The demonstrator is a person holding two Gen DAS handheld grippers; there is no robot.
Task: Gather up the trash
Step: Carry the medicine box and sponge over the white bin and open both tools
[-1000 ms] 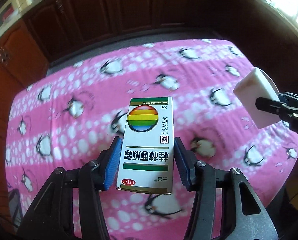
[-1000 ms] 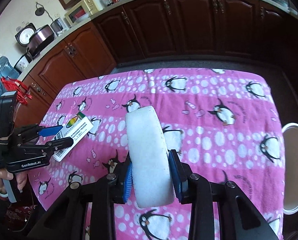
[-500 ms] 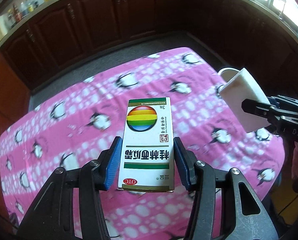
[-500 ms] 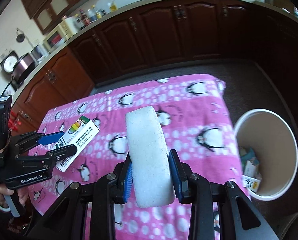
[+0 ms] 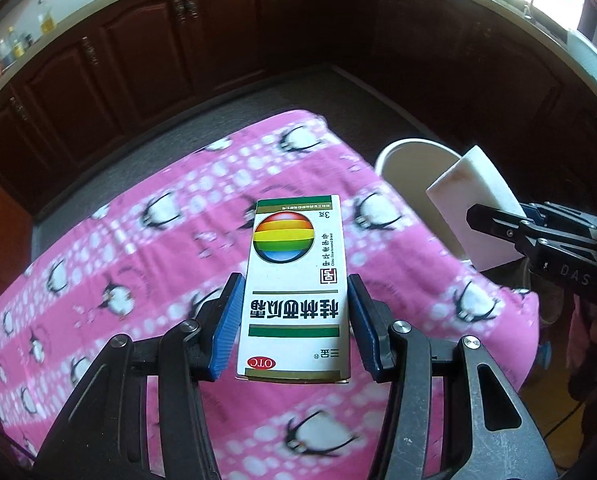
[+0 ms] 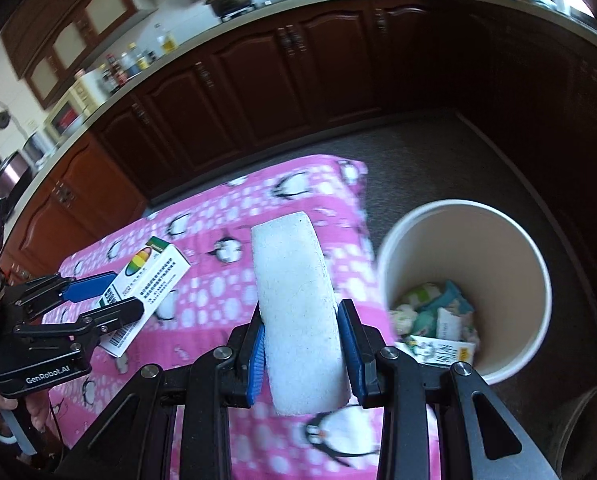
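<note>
My left gripper (image 5: pixel 294 312) is shut on a white medicine box (image 5: pixel 296 280) with a rainbow ball and green stripes, held above the pink penguin tablecloth (image 5: pixel 138 264). It also shows in the right wrist view (image 6: pixel 146 280). My right gripper (image 6: pixel 302 344) is shut on a white foam block (image 6: pixel 298 304), held over the table's right edge. The block also shows in the left wrist view (image 5: pixel 476 212). A white round bin (image 6: pixel 534 264) stands on the floor just right of the table, with several wrappers and packets inside.
Dark wooden kitchen cabinets (image 6: pixel 282 72) run along the far side, with pots and bottles on the counter above. Grey carpet floor (image 6: pixel 438 148) lies between table and cabinets. The bin rim (image 5: pixel 406 148) shows behind the block in the left wrist view.
Both grippers have swung to the right with their loads. The bin has come into full view and now sits close to the foam block's right.
</note>
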